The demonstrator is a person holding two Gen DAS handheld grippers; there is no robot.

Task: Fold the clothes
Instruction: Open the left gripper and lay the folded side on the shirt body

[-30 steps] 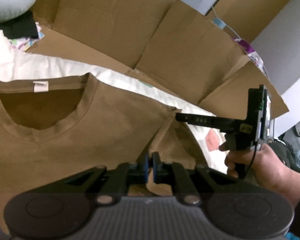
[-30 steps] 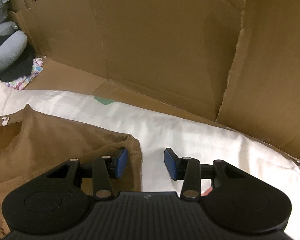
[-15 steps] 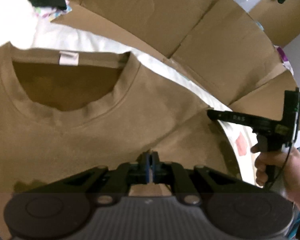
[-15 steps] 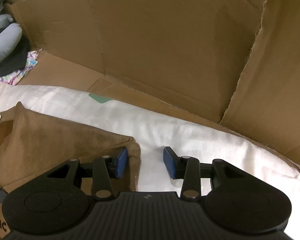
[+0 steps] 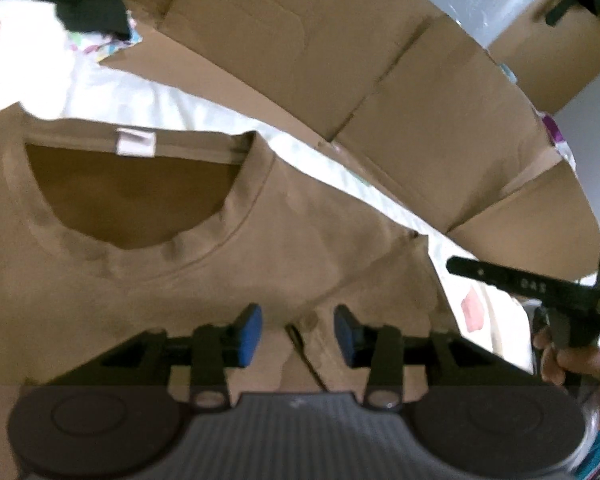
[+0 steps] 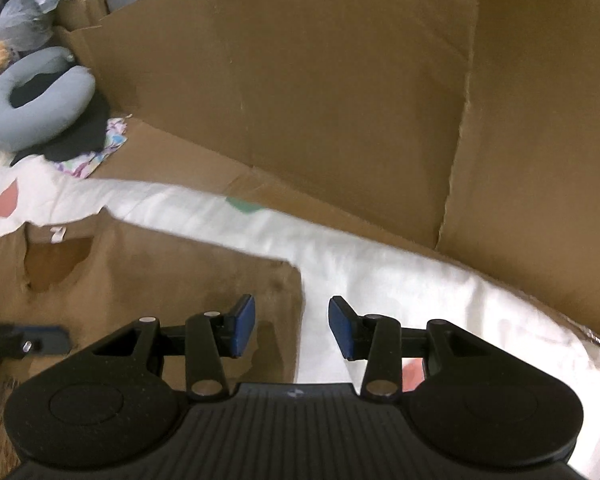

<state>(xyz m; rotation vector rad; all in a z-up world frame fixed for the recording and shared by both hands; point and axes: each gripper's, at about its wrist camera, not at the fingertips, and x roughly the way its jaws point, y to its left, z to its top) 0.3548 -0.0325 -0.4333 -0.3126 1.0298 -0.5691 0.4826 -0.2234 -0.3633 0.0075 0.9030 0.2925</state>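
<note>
Two claws released: left claw (image 5: 298, 334) opening over brown T-shirt (image 5: 140, 292), right claw (image 6: 291, 327) empty; the fold may spring back.

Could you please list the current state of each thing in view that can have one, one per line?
brown T-shirt: lying front up on the white sheet, collar open, right sleeve folded in over the body.
left gripper: jaws opening, pads clear of the fabric under them.
right gripper: open, empty, over the shirt's folded edge.
cardboard panels: flaps unfolded, standing behind the sheet.
</note>
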